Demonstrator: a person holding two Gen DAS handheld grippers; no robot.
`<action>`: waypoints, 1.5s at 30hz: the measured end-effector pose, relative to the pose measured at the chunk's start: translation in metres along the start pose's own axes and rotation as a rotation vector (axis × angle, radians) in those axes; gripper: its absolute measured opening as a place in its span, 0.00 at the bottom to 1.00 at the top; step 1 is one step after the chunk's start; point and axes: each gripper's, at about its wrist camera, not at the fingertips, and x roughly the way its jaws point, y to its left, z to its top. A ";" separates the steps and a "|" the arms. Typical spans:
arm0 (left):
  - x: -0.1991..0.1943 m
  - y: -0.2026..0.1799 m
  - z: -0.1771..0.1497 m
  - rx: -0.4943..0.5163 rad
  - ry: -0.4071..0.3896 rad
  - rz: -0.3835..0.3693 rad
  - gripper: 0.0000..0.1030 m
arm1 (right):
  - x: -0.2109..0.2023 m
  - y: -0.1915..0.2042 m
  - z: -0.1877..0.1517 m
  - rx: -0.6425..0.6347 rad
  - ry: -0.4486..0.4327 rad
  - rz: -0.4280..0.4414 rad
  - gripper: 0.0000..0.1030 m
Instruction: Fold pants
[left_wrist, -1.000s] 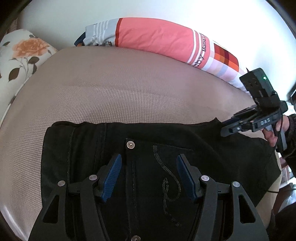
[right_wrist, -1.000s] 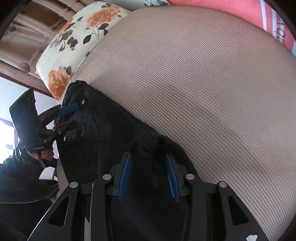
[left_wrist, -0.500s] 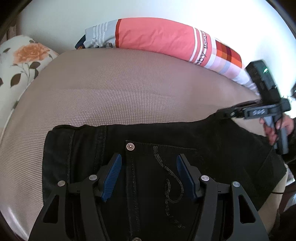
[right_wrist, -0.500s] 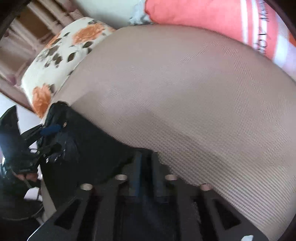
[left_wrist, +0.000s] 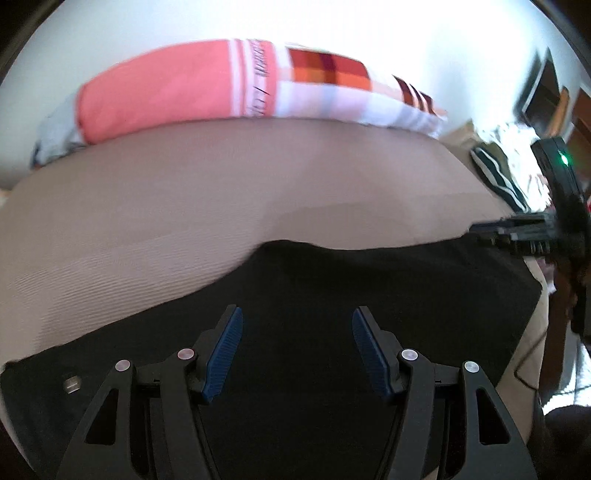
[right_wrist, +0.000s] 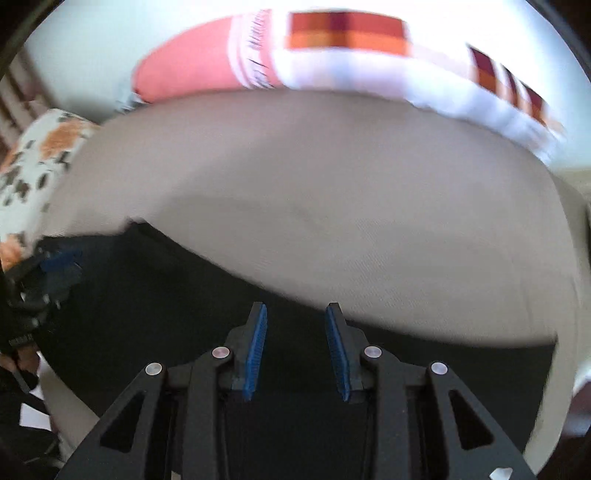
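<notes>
Black pants (left_wrist: 332, 280) lie folded on the beige bed, near its front edge; they also show in the right wrist view (right_wrist: 166, 295). My left gripper (left_wrist: 297, 332) is open and empty, just above the dark cloth. My right gripper (right_wrist: 297, 332) is open and empty over the pants' far edge. In the left wrist view the right gripper (left_wrist: 517, 232) shows at the pants' right end. In the right wrist view the left gripper (right_wrist: 48, 269) shows at their left end. Both views are blurred by motion.
A pink, white and orange checked bolster (left_wrist: 258, 88) lies along the back of the beige bed (left_wrist: 221, 192). A floral pillow (right_wrist: 33, 158) sits at the left. Striped dark cloth (left_wrist: 498, 177) and clutter lie off the bed's right side.
Both grippers have swung right. The right gripper had closed on the pants' edge half a second ago and is now open. The left stays open, now over a plain part of the pants.
</notes>
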 end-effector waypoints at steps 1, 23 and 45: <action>0.008 -0.004 0.003 0.005 0.008 -0.009 0.61 | 0.002 -0.004 -0.007 0.016 0.006 -0.013 0.31; 0.030 -0.028 -0.026 0.039 0.091 0.063 0.60 | 0.014 -0.069 -0.047 0.208 -0.101 -0.068 0.35; 0.010 -0.048 -0.044 -0.080 0.111 0.042 0.60 | -0.047 -0.319 -0.160 0.593 -0.054 0.232 0.37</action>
